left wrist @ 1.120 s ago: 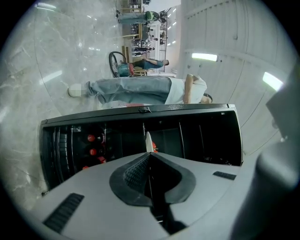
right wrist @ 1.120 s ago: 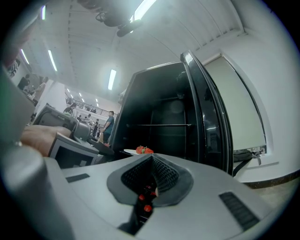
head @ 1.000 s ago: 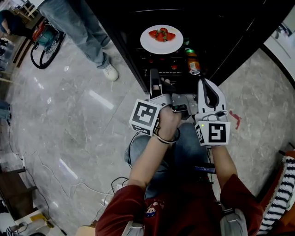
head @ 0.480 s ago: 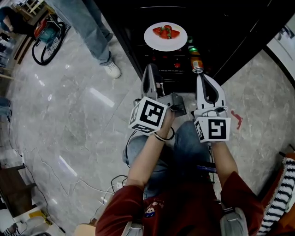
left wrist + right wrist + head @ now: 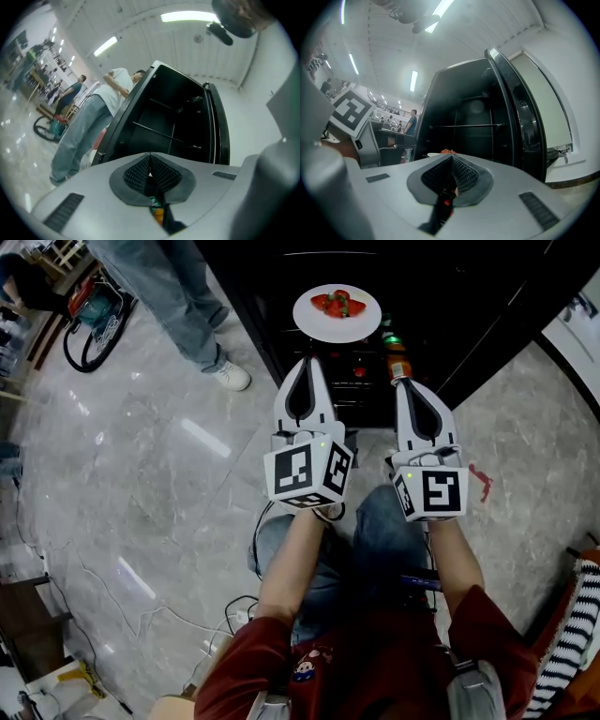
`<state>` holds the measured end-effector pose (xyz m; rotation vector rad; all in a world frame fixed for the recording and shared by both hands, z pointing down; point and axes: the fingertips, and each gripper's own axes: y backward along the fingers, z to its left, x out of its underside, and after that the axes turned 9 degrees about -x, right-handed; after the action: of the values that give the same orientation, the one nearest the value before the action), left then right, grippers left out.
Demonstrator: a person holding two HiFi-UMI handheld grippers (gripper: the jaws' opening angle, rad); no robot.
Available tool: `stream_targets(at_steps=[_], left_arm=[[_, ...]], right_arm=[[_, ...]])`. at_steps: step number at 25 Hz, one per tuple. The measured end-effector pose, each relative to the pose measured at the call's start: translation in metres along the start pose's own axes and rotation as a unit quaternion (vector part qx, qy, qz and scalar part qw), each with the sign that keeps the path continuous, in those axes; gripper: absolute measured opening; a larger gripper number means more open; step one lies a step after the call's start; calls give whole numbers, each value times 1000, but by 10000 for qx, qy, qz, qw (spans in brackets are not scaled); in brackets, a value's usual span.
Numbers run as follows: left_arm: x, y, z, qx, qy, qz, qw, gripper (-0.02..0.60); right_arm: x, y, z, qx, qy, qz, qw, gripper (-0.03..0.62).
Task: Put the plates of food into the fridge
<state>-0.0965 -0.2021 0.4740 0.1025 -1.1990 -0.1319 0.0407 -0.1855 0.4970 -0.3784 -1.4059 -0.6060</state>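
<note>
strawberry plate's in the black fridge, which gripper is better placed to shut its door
Right, probably: the open black fridge door stands on its side, nearer the right gripper than the left gripper. Both are shut, empty.

Fridge shelf (image 5: 364, 388): dark wire rack, open at the front. A white plate (image 5: 314, 324) of strawberries sits on it.
Right of the plate: an orange-labelled bottle (image 5: 397, 364).
Floor (image 5: 141, 484): grey marble, with cables (image 5: 246, 606) trailing near its bottom edge.
</note>
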Motion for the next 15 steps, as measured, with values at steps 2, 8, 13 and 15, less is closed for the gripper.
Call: stream_targets(at_steps=[2,8,13,15], left_arm=[[-3,1,-2,-15,-482,-28,9988,6],[2,0,-4,-117,-1561,-3,9877,6],[7,-3,-1,-45,-1882,196,9819,6],[6,-4,2,-39,-1854,200,9825,6]], right_arm=[[1,-5,0,13,-77,56,10000,4],[8,-23,5,-14,-165,280,9995,3],[12,-39,5,-22,-385,500,9980,3],[11,-45,7,-29,-378,535,9978,3]])
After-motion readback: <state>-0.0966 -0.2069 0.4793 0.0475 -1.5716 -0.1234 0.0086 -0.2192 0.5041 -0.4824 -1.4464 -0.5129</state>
